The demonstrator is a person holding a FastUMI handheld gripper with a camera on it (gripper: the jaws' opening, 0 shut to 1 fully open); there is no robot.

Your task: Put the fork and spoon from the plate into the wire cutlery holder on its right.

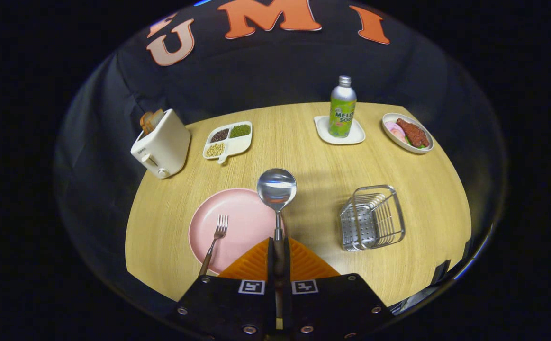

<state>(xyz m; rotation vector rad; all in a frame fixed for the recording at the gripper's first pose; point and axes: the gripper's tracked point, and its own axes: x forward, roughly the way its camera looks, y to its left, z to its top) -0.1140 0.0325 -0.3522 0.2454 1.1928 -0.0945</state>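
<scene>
Gripper (279, 258) clamped on spoon (276, 189) handle, bowl ahead; holder (372, 218) ahead-right; fork (214, 239) on plate (237, 222), ahead-left. Risk: spoon pivoting in narrow grip, striking holder rim.

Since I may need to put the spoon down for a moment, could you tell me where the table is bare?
The gripper is shut on the spoon. Bare wood lies between the pink plate and the wire holder, and mid-table before the bottle. The back row is crowded.
</scene>
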